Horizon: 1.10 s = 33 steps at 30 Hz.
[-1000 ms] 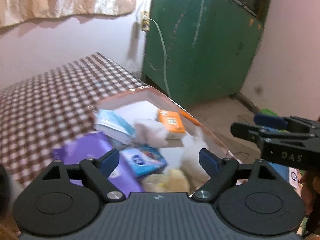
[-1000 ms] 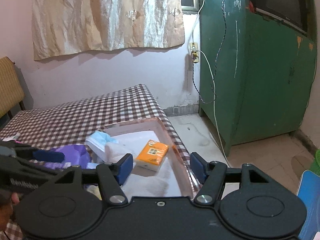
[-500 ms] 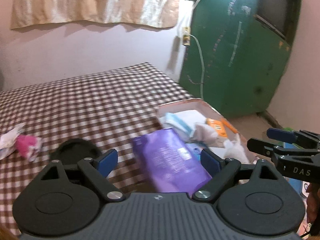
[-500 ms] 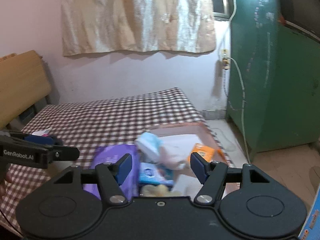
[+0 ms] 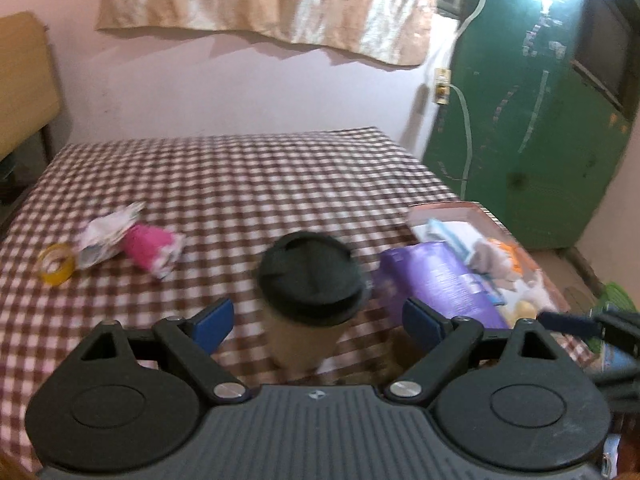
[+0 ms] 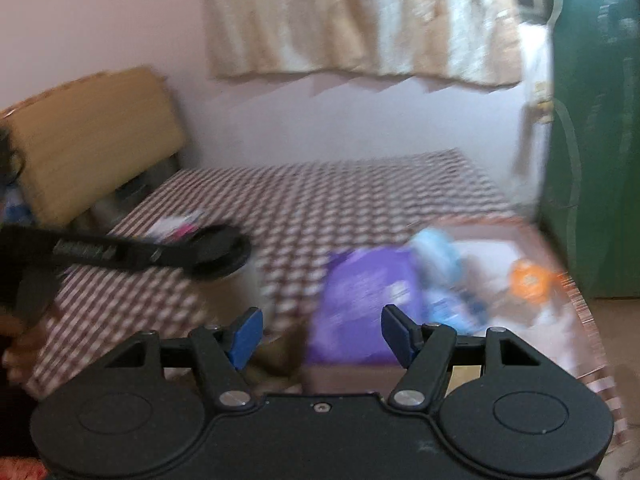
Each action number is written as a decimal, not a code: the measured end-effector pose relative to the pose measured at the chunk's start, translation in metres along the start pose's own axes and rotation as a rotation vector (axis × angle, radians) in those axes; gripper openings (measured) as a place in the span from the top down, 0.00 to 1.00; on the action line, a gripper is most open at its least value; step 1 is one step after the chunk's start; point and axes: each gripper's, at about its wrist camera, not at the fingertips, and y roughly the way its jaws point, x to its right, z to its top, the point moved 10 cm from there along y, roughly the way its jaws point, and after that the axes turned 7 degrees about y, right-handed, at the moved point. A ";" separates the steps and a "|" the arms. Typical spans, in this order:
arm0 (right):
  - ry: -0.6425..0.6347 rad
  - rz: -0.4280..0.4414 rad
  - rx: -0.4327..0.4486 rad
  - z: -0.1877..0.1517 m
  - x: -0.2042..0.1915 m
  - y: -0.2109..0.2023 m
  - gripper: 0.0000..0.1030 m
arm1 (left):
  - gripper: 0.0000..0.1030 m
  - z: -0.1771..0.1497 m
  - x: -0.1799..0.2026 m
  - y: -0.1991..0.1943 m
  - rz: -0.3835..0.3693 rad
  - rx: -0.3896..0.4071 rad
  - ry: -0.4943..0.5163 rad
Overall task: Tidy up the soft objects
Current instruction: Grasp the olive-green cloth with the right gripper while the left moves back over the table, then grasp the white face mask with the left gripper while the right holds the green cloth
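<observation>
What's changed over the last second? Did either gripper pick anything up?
Both grippers swung left, away from the tray toward the open checkered table. The left gripper now faces the black-lidded cup, with the pink bundle in view further left. Neither took anything; the right gripper is also empty. The purple pack and tray contents stayed put.
</observation>
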 end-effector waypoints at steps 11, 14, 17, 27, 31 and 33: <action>-0.058 0.103 -0.170 -0.057 -0.071 0.074 0.20 | 0.09 -0.037 -0.074 -0.014 0.110 -0.047 -0.121; -0.072 0.091 -0.188 -0.063 -0.078 0.094 0.14 | 0.09 -0.046 -0.088 -0.017 0.127 -0.054 -0.145; -0.119 0.039 -0.189 -0.068 -0.081 0.109 0.12 | 0.09 -0.052 -0.101 -0.019 0.149 -0.060 -0.176; -0.141 0.096 -0.187 -0.075 -0.109 0.120 0.54 | 0.09 -0.065 -0.147 -0.018 0.229 -0.059 -0.257; -0.163 0.179 -0.191 -0.071 -0.136 0.115 0.54 | 0.09 -0.058 -0.171 -0.011 0.269 -0.040 -0.259; -0.185 0.201 -0.188 -0.067 -0.150 0.114 0.54 | 0.09 -0.050 -0.186 -0.004 0.295 -0.022 -0.252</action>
